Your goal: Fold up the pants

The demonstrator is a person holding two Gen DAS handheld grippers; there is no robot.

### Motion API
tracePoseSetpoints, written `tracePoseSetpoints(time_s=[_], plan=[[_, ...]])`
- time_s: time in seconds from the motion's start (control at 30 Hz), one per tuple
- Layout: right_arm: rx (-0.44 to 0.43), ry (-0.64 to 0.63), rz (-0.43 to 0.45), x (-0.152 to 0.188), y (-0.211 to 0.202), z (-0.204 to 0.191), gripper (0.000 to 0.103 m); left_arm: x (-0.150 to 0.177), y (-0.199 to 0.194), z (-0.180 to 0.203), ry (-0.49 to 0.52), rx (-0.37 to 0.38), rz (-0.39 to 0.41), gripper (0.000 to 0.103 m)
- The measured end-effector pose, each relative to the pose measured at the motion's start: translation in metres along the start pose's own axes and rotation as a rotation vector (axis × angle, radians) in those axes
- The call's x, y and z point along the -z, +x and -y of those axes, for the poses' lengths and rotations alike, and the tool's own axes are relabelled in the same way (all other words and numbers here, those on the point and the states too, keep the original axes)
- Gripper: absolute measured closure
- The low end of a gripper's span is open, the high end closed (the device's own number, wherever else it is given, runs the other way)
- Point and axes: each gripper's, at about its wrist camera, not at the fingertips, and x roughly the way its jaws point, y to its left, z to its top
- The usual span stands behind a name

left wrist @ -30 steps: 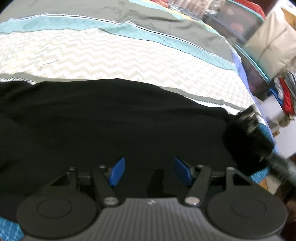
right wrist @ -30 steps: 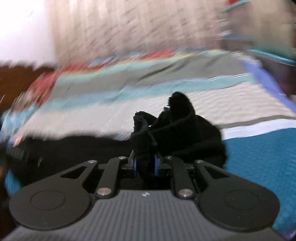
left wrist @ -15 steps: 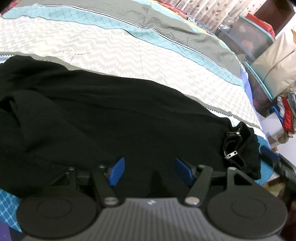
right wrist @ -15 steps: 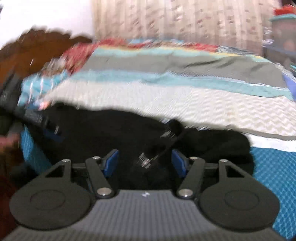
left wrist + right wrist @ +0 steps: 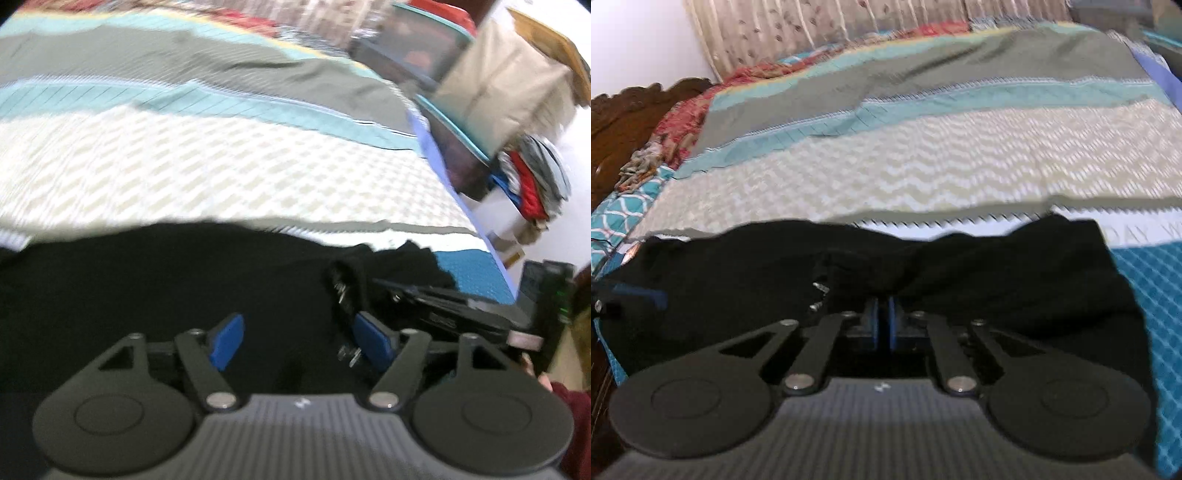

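The black pants (image 5: 155, 288) lie spread across the near edge of the bed and also show in the right wrist view (image 5: 997, 269). My left gripper (image 5: 299, 341) is open just above the cloth, blue pads apart, with nothing between them. My right gripper (image 5: 882, 317) is shut on a bunched fold of the pants, near the metal zipper pulls (image 5: 818, 295). The right gripper's body (image 5: 454, 310) shows at the right of the left wrist view, beside the zipper (image 5: 341, 291).
The bed has a striped quilt (image 5: 923, 155) in cream chevron, teal and grey. A carved wooden headboard (image 5: 631, 110) is at the left. Plastic storage boxes (image 5: 417, 51), a beige bundle (image 5: 506, 81) and stacked clothes (image 5: 532, 184) stand past the bed's right edge.
My right gripper let go of the pants, then shut again on a fold by the zipper. My left gripper stayed open and shifted toward the zipper end.
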Motion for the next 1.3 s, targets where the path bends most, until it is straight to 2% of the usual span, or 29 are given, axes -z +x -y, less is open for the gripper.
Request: tracePoseSetpoints(time_s=[0.07, 0.1, 0.2, 0.3, 0.37, 0.43, 0.5, 0.53, 0.6, 0.7, 0.77, 0.8, 0.83, 0.87, 0.9, 0.97, 1.13, 1.2, 1.3], plan=[[-0.055, 0.061, 0.049, -0.002, -0.018, 0.014, 0.092, -0.010, 0.013, 0.016, 0.049, 0.014, -0.009, 0.027], [-0.051, 0.084, 0.087, -0.001, -0.031, 0.021, 0.085, -0.014, 0.023, 0.024, 0.070, 0.020, -0.022, 0.027], [0.025, 0.175, 0.197, 0.013, -0.079, 0.058, 0.074, -0.027, 0.047, 0.051, 0.128, 0.030, -0.050, 0.027], [0.103, 0.272, 0.252, 0.035, -0.115, 0.092, 0.061, -0.046, 0.065, 0.090, 0.234, 0.046, -0.043, 0.027], [0.117, 0.314, 0.246, 0.049, -0.124, 0.105, 0.061, -0.058, 0.083, 0.121, 0.337, 0.035, -0.038, 0.030], [0.083, 0.350, 0.221, 0.058, -0.122, 0.112, 0.060, -0.070, 0.108, 0.147, 0.417, 0.013, -0.054, 0.034], [0.043, 0.352, 0.196, 0.063, -0.117, 0.112, 0.059, -0.078, 0.130, 0.162, 0.449, 0.005, -0.088, 0.043], [0.035, 0.342, 0.186, 0.065, -0.115, 0.109, 0.059, -0.080, 0.142, 0.169, 0.455, 0.015, -0.117, 0.049], [0.020, 0.336, 0.160, 0.071, -0.113, 0.107, 0.059, -0.077, 0.160, 0.181, 0.475, 0.053, -0.188, 0.053], [0.031, 0.314, 0.141, 0.076, -0.112, 0.106, 0.059, -0.064, 0.180, 0.199, 0.530, 0.080, -0.260, 0.064], [0.012, 0.337, 0.151, 0.080, -0.120, 0.109, 0.059, -0.053, 0.194, 0.206, 0.566, 0.032, -0.289, 0.093], [0.005, 0.346, 0.155, 0.081, -0.121, 0.111, 0.059, -0.051, 0.198, 0.207, 0.568, 0.012, -0.296, 0.097], [0.003, 0.346, 0.158, 0.083, -0.123, 0.112, 0.059, -0.051, 0.201, 0.205, 0.550, 0.009, -0.299, 0.097], [0.001, 0.339, 0.157, 0.085, -0.125, 0.113, 0.067, -0.052, 0.200, 0.202, 0.527, 0.011, -0.287, 0.097], [-0.003, 0.330, 0.154, 0.086, -0.126, 0.112, 0.084, -0.054, 0.199, 0.201, 0.514, 0.012, -0.269, 0.097], [0.000, 0.314, 0.144, 0.089, -0.127, 0.111, 0.087, -0.057, 0.193, 0.199, 0.498, 0.004, -0.228, 0.097], [-0.018, 0.281, 0.188, 0.086, -0.145, 0.097, 0.089, -0.067, 0.187, 0.197, 0.454, -0.039, -0.164, 0.097], [-0.011, 0.259, 0.196, 0.090, -0.155, 0.087, 0.089, -0.072, 0.192, 0.194, 0.428, -0.037, -0.163, 0.097], [0.029, 0.289, 0.151, 0.102, -0.148, 0.090, 0.091, -0.067, 0.201, 0.197, 0.426, -0.062, -0.165, 0.097]])
